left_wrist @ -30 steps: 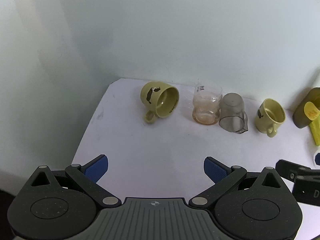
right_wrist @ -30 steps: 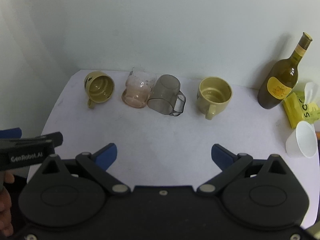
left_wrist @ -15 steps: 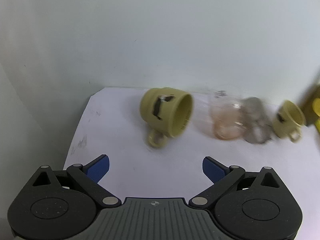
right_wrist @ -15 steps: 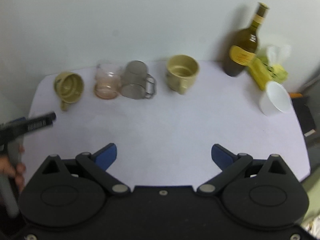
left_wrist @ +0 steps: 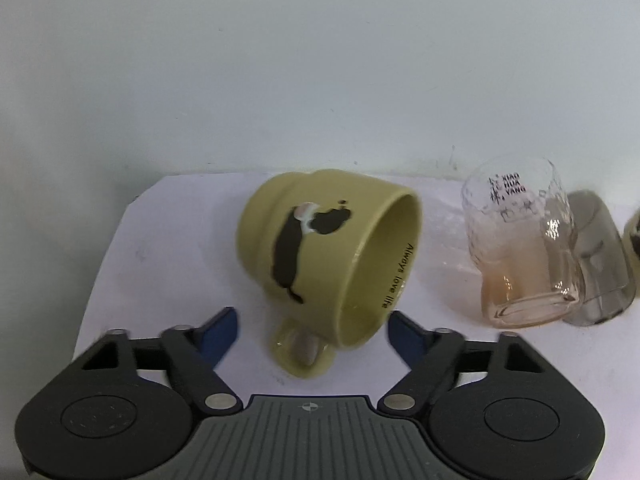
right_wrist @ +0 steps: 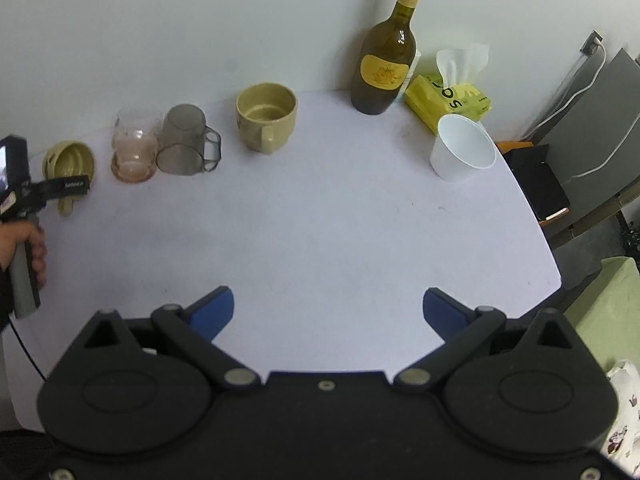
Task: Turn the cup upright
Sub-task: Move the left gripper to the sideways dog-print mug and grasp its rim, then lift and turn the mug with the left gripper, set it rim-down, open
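An olive-yellow mug [left_wrist: 320,256] with a black dog print lies on its side on the white table, mouth to the right, handle toward me. My left gripper [left_wrist: 312,326] is open, its blue fingertips on either side of the mug's handle and lower rim, not touching. The same mug [right_wrist: 70,162] shows small at the far left in the right wrist view, behind the left gripper [right_wrist: 60,190]. My right gripper [right_wrist: 328,308] is open and empty above the table's near middle.
A pink-tinted glass [left_wrist: 520,248] and a grey mug [left_wrist: 600,260] lie on their sides right of the yellow mug. A second yellow mug [right_wrist: 266,116] stands upright. A wine bottle [right_wrist: 386,52], tissue pack [right_wrist: 448,100] and white cup [right_wrist: 464,148] stand at the back right.
My left gripper has moved forward to the lying yellow mug, which now sits between its open fingers. My right gripper has risen and pulled back, showing more of the table.
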Demonstrator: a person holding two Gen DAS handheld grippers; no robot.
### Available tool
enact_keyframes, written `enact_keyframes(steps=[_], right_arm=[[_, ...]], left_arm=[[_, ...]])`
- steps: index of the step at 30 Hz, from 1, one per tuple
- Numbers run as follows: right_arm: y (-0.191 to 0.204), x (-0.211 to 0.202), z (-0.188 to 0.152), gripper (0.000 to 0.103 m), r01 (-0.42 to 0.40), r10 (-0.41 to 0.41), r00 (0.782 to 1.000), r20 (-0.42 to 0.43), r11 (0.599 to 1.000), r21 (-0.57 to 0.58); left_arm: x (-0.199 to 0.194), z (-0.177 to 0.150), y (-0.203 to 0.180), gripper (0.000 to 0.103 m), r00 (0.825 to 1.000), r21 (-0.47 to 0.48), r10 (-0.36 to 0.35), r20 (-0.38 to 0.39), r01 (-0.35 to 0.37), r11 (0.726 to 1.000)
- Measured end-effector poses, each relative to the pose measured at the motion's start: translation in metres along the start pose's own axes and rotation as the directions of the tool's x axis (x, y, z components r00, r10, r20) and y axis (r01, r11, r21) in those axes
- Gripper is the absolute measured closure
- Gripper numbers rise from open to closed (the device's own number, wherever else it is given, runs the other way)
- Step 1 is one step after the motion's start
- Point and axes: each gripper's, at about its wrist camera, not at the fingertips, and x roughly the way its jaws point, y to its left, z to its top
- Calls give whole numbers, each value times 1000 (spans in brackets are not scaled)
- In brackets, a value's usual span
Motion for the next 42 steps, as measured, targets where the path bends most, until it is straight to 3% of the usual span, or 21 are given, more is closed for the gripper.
enact_keyframes(steps=[1,4,12,20,27,35,42], right_arm=[[0,1,1,1,0,0,1000,-4,1000,2],[-1,4,4,1,-14,14,1000,-11,1000,-3],[12,11,19,1,-90,91,996,2,986,-138],[-4,17,41,1,-153,166,985,41,962,-224],[-41,26,58,1,-206,224,973,52,950,-235],[-80,42,71,1,-237,257,965,50,939,-251],[-92,56,73,1,-263,278,960,21,929,-259]], left_arm=[[0,0,2,56,999,-17,-32,-3,32,999],[-8,-1,6,72,999,-27,-39,12,40,999],[-29,-20,3,90,997,-8,-75,7,75,997],[-71,-73,-54,92,986,29,-165,-39,166,986],[-91,-103,-97,95,985,46,-159,-72,163,986],[-100,-114,-148,95,985,44,-153,-75,156,987],[-94,-109,-171,94,984,73,-156,-82,162,984]])
